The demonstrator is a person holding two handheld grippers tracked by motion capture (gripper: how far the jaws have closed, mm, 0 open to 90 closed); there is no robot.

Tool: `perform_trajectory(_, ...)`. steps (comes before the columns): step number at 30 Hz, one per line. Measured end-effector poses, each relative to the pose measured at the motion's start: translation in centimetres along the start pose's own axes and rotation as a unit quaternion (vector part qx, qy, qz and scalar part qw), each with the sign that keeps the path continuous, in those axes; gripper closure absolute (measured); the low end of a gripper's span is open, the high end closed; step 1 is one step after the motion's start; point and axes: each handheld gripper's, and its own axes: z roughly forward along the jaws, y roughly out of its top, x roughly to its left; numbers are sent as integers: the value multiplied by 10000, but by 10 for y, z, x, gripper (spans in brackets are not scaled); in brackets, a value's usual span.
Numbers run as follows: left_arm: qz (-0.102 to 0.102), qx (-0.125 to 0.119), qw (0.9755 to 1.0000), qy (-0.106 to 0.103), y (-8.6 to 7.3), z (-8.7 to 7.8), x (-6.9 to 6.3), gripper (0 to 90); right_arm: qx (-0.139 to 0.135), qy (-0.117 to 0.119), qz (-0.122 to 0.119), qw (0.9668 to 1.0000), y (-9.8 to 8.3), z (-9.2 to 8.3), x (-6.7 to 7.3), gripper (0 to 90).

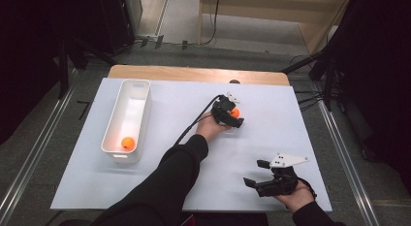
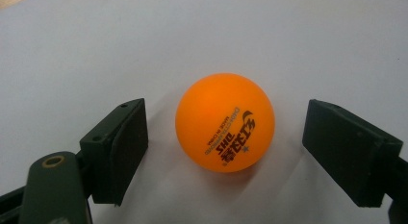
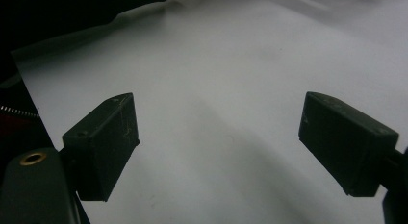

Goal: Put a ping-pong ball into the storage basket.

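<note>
Step in hand: taking the loose orange ball (image 2: 224, 129) with your left gripper (image 2: 225, 152). In the left gripper view the ball sits at the centre of the frame on the white sheet (image 2: 202, 36), between the two black jaws. Both jaws stand open: bare sheet shows on each side of the ball, and neither pad presses on it. In the high view the ball (image 1: 235, 112) lies right of centre, with the left gripper (image 1: 231, 117) around it.

Procedure, as judged from this position:

1. Keep the ball midway between the pads. The gap at the right of the frame looks slightly wider, so shift the gripper a little toward that side before closing.
2. Hold the pads level with the widest part of the ball. A pad set too high is likely to squeeze the ball out and downward.
3. Close slowly and evenly. The ball is light and smooth and will probably roll if one pad reaches it first.
4. Lift only once both pads bear on it.

The likely destination is the white bin (image 1: 146, 97) at the left of the high view, where a second orange ball (image 1: 128, 142) lies at the near end.

Your right gripper (image 1: 256, 173) rests at the lower right of the high view, jaws open on nothing. Leave it there, well apart from the work.
</note>
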Motion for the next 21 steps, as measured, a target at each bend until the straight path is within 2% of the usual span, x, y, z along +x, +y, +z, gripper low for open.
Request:
perform_trajectory(5, 83, 10, 9998, 167, 0, 0, -2, 204, -17, 16, 2, 10000, 0, 0, 0, 123)
perform_trajectory(10, 57, -26, 9996, 267, 0, 0, -3, 251, -21, 33, 26, 10000, 0, 0, 0, 123)
perform_trajectory(16, 78, -52, 9996, 278, -1, 0, -3, 297, -24, 22, 15, 10000, 0, 0, 0, 123)
perform_trajectory(21, 177, -113, 9995, 215, -1, -1, -5, 397, -22, 28, 13, 10000, 0, 0, 0, 123)
